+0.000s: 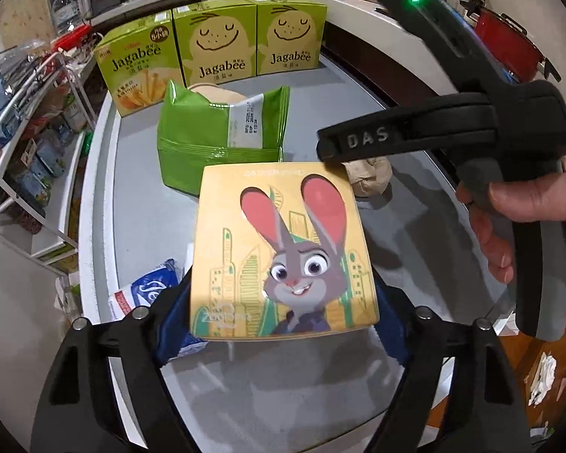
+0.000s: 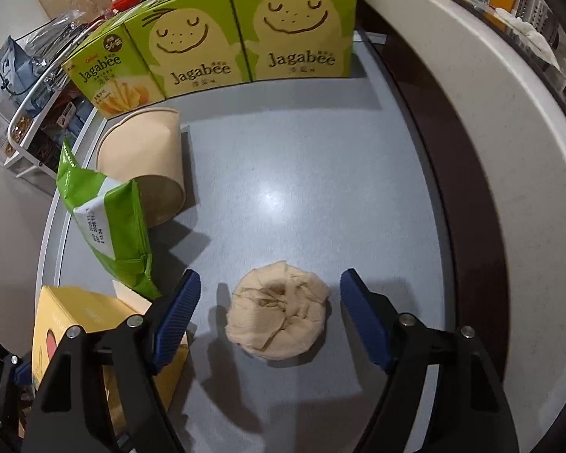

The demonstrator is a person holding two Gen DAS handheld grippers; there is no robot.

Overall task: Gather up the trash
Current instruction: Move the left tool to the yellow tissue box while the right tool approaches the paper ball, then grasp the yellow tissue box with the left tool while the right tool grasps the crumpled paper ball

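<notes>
My left gripper (image 1: pixel 283 324) is shut on a yellow box with a cartoon rabbit (image 1: pixel 283 256), held above the grey table; the box also shows at the lower left of the right wrist view (image 2: pixel 79 313). My right gripper (image 2: pixel 269 309) is open, its blue pads either side of a crumpled beige paper ball (image 2: pixel 277 311) on the table; the ball shows in the left wrist view (image 1: pixel 369 175) under the right gripper's body (image 1: pixel 445 128). A green snack bag (image 2: pixel 109 222) and a tipped beige paper cup (image 2: pixel 147 162) lie at left.
Three green Jagabee boxes (image 2: pixel 207 41) stand along the table's (image 2: pixel 320 173) far edge. A blue-and-white tissue pack (image 1: pixel 147 290) lies left of the held box. A white counter rim (image 2: pixel 490 120) curves along the right. A wire rack (image 1: pixel 26 143) stands off the left edge.
</notes>
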